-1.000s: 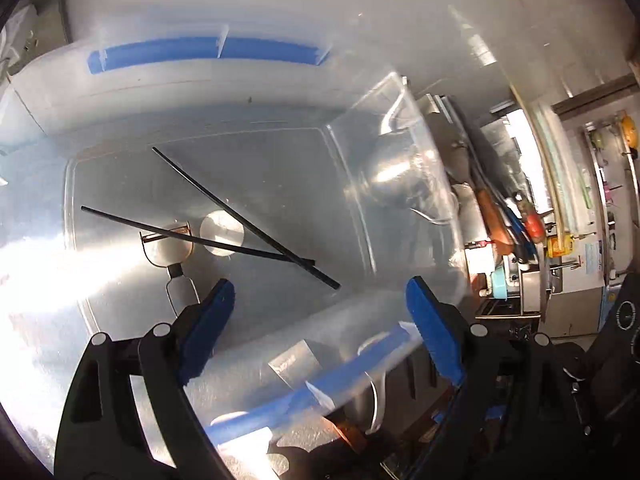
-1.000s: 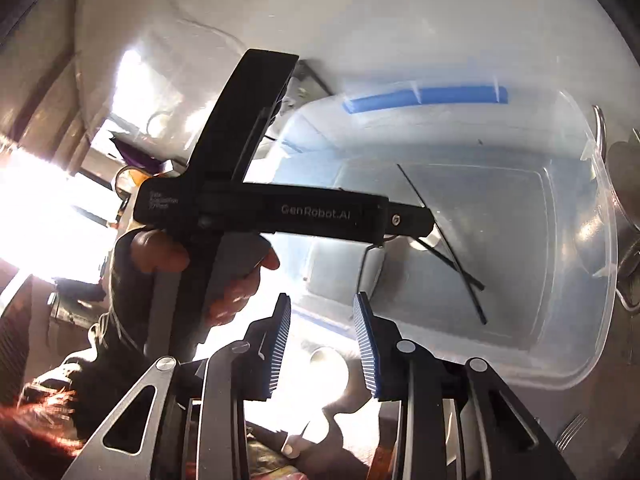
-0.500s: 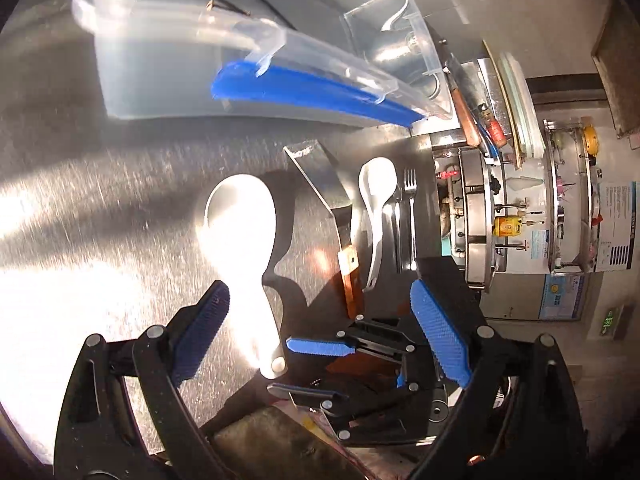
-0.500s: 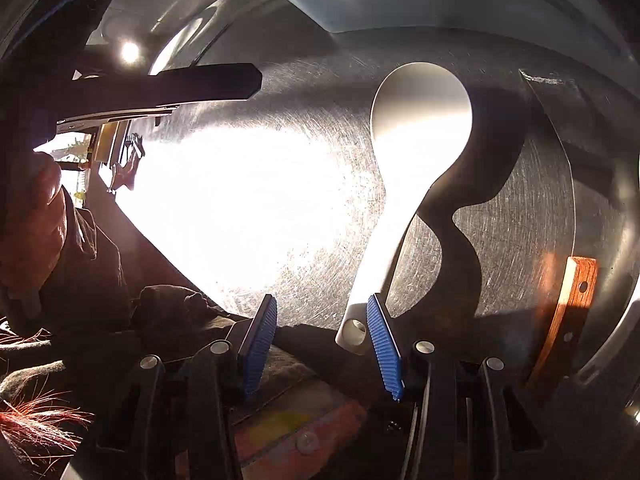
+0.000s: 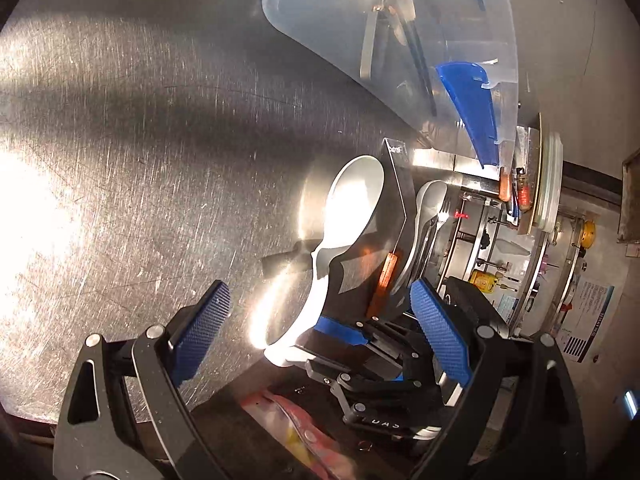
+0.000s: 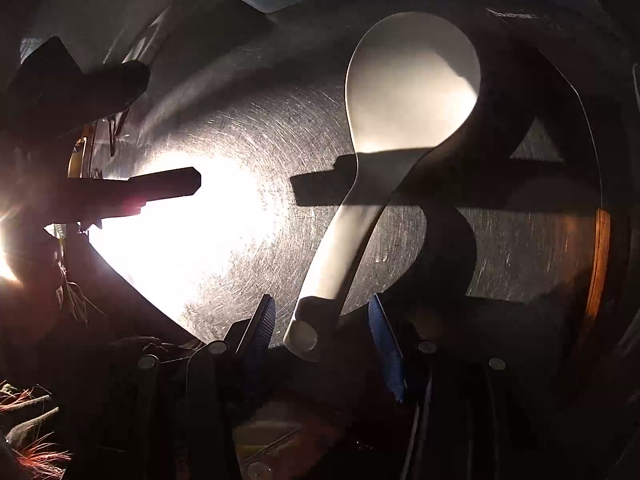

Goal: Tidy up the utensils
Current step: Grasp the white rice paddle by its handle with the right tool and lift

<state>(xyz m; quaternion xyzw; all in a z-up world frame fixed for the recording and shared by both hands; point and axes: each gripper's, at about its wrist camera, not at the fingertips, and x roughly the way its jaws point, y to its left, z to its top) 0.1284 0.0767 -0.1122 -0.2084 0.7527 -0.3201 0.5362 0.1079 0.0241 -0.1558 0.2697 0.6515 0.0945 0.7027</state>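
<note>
A white rice paddle [image 6: 412, 84] lies on the steel table [image 6: 240, 128], handle toward me. My right gripper [image 6: 324, 332] points down at it with its jaws opening. The handle's end [image 6: 304, 332] sits between the blue pads, and neither pad touches it. In the left wrist view the same paddle [image 5: 352, 208] lies ahead, with one right-gripper pad [image 5: 340, 327] beside its handle. My left gripper [image 5: 320, 332] hangs open over the table's near edge with nothing in it. The clear bin [image 5: 320, 20] with a blue handle [image 5: 472, 112] stands at the upper right and holds chopsticks and other utensils.
Right of the paddle lie a cleaver with a wooden handle [image 5: 386, 280], a white soup spoon [image 5: 430, 200] and a fork [image 5: 442, 216]. A rack of kitchen tools [image 5: 520, 200] stands past the table's right edge. Strong glare covers the steel at the left [image 5: 40, 220].
Both grippers dropped from over the bin to the table's front edge. The right jaws widened and now straddle the paddle's handle end. The left view swung, so the bin sits at the upper right.
</note>
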